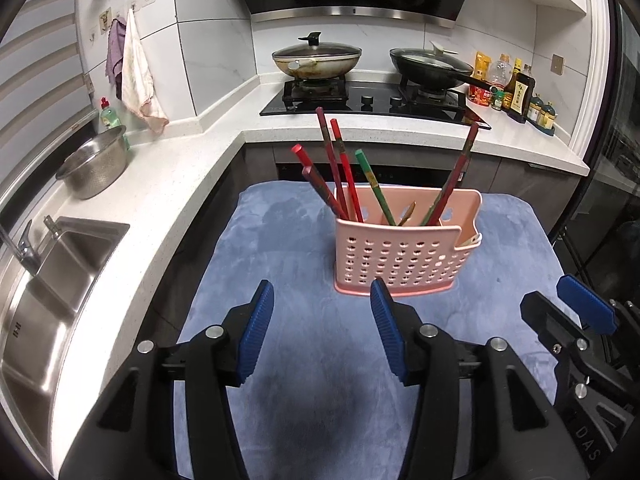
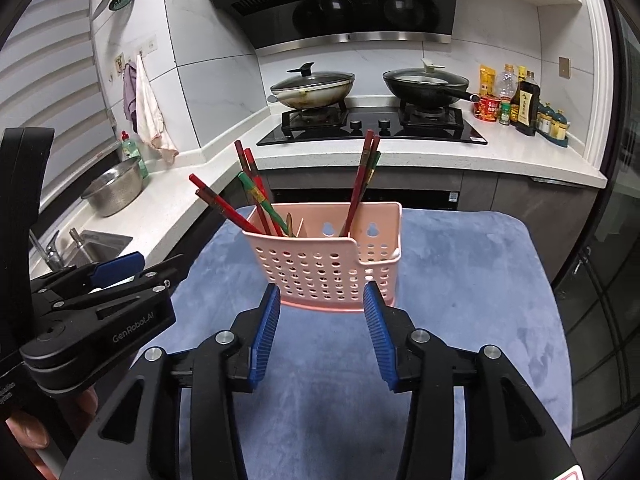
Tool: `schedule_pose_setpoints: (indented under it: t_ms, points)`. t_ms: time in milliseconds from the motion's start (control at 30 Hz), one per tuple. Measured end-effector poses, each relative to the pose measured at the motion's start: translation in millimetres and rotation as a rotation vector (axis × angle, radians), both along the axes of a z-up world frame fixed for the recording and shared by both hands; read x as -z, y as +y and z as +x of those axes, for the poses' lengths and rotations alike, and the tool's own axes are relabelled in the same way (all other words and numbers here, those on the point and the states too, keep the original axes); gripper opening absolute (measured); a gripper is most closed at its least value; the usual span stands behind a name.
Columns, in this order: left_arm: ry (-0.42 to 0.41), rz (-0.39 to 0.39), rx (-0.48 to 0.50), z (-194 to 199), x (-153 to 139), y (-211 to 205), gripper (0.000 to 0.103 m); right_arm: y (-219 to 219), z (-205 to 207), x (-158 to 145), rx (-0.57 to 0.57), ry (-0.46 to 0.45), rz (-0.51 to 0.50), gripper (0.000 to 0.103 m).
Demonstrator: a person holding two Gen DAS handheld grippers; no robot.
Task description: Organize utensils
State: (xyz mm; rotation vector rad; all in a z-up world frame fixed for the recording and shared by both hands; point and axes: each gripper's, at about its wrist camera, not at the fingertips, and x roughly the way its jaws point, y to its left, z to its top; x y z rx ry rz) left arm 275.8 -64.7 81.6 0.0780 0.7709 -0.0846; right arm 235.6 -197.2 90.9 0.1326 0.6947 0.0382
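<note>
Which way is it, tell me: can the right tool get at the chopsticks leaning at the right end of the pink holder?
Probably yes. The right tool is open and empty, just short of the pink holder; the chopsticks stick up well above its rim with nothing in between.

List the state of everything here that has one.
Left gripper: open, empty.
Right gripper: open, empty.
Pink utensil holder: upright on the blue cloth, chopsticks standing inside.
Left wok: lidded.
Black pan: lidded.
Steel colander: tilted on the counter.
</note>
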Motion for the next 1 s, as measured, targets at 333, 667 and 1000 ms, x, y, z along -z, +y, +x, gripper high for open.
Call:
schedule_pose_setpoints:
  t_ms: [333,667,1000]
  points:
    - [-0.007,0.014,-0.007,-20.8,2.0,4.9,0.063,1.6,-22.6,-1.2,0.028,0.009,-0.034,0.051]
    - [-0.006,0.013,-0.018,-35.2,3.9,8.7,0.071,0.8,-36.8,-1.9,0.036,0.019,-0.045,0.051]
    - [-0.010,0.018,-0.028,-45.8,5.2,12.1,0.077,3.0,-45.2,-0.2,0.042,0.018,-0.059,0.057]
